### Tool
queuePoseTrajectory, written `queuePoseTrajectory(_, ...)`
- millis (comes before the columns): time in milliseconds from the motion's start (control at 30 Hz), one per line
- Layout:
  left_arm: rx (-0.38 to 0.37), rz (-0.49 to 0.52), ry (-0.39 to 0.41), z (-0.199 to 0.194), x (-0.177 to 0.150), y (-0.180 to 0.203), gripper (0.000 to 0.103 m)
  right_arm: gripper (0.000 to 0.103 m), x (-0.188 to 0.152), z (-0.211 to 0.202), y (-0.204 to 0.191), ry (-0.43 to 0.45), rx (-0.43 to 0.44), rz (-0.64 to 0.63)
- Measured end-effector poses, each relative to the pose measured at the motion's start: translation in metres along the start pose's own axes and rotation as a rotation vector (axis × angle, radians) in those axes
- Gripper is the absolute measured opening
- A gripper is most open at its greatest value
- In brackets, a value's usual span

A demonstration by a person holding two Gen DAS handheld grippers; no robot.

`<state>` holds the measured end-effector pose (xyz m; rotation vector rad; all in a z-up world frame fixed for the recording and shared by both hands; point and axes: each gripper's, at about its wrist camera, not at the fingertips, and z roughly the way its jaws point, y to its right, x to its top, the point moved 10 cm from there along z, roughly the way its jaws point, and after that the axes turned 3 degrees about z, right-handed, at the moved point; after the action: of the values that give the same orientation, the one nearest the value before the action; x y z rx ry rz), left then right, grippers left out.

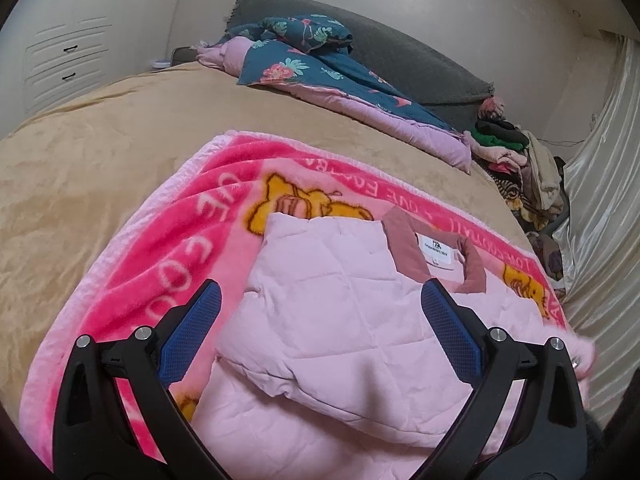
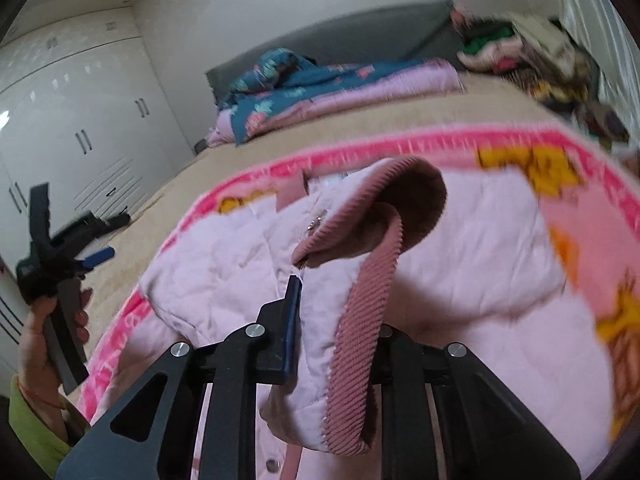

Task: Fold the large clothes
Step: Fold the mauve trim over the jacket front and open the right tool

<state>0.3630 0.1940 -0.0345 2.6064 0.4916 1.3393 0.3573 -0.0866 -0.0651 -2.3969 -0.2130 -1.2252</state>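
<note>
Your right gripper [image 2: 332, 320] is clamped shut on the pink jacket [image 2: 460, 264] at its ribbed corduroy collar edge [image 2: 360, 304], centre of the frame, while your left gripper [image 1: 320, 320] hangs wide open and empty over the folded sleeve [image 1: 320, 280]. That jacket lies on the pink cartoon blanket [image 1: 160, 248], collar toward the upper frame; the floral quilt [image 1: 320, 64] and clothes pile [image 1: 516, 160] sit well apart, nothing blocking
</note>
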Motion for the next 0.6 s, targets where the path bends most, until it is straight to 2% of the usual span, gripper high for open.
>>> queuePoseTrajectory(233,-0.017,0.028,-0.005,0.007,0.001,0.010,0.093,0.017,0.057,-0.009,0.001,0.068,-0.021,-0.119)
queuePoseTrajectory(300,-0.024,0.052,-0.020,0.013,-0.003,0.015,0.093,0.017,0.069,-0.005,0.009,0.072,-0.036,-0.113)
queuePoseTrajectory(467,-0.016,0.085,-0.035,0.024,-0.010,0.027,0.093,0.016,0.079,0.009,0.033,0.061,-0.067,-0.087)
queuePoseTrajectory(600,-0.019,0.131,-0.044,0.033,-0.017,0.041,0.093,0.016,0.071,0.024,0.049,0.041,-0.084,-0.037)
